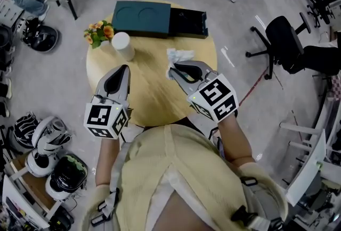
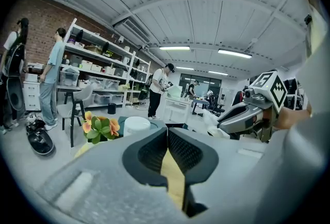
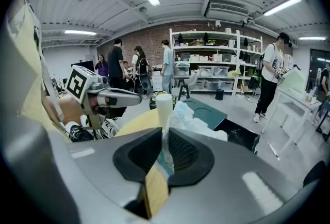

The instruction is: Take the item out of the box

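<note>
A crumpled white wrapped item (image 1: 179,55) lies on the round wooden table (image 1: 154,94), just in front of the open black box (image 1: 187,22). My right gripper (image 1: 171,71) is shut on the item's near edge, and a fold of the wrap (image 3: 188,120) is pinched between the pads (image 3: 164,140). The box's teal lid (image 1: 141,18) lies to the left of the box. My left gripper (image 1: 124,68) hovers over the table's left part. Its jaws (image 2: 167,134) are shut with nothing between them.
A white cylinder (image 1: 123,45) and a small bunch of orange flowers (image 1: 99,32) stand at the table's back left. Stools and a black office chair (image 1: 285,38) stand around the table, with helmets (image 1: 50,155) on the floor at left. People stand by the shelves (image 3: 216,63).
</note>
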Tool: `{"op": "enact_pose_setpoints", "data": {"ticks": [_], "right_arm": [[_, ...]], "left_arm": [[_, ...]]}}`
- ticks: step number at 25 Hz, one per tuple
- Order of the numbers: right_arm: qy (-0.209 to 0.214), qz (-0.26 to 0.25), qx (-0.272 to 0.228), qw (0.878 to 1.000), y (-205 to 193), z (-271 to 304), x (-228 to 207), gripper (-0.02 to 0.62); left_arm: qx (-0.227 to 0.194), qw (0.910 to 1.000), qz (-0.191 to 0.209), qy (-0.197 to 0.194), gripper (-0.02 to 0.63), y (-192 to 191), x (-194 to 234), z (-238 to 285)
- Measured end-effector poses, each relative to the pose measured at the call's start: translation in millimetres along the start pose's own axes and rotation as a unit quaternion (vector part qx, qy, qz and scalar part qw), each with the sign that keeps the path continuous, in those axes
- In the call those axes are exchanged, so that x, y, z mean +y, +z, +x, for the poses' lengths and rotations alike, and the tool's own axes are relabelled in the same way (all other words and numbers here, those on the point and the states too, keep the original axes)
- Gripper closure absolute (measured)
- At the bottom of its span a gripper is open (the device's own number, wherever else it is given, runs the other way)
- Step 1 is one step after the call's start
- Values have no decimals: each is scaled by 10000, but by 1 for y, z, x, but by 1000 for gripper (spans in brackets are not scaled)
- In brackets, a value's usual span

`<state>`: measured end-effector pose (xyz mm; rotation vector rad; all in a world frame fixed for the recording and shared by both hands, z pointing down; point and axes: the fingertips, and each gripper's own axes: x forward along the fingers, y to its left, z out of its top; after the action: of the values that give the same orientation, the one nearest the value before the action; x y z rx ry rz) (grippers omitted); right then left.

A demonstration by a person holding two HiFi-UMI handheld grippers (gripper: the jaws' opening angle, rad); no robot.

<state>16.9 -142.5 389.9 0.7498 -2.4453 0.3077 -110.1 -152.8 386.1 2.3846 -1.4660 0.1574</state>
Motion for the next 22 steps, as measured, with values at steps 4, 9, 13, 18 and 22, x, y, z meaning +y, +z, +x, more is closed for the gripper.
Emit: {"op": "enact_pose_setpoints", "data": {"ticks": [4, 9, 13, 18, 22], "right_arm": [[92, 12, -13, 10000, -1, -1, 9, 548], [117, -22, -64, 9999, 2, -4, 15, 552], [151, -52, -103, 9998, 5, -3, 21, 552], [178, -91, -147, 9997, 11, -2, 26, 552], [187, -100, -138, 9997, 10, -2, 25, 552]], "left_arm": [[2, 10000, -17, 41, 600, -1, 2, -2], [-23, 10000, -17, 57, 600, 0, 3, -4], [-9, 10000, -26, 61, 600, -1, 4, -6], [12, 10000, -41, 86, 600, -3, 8, -10], [2, 9999, -55, 141, 600, -2, 9, -12]]}}
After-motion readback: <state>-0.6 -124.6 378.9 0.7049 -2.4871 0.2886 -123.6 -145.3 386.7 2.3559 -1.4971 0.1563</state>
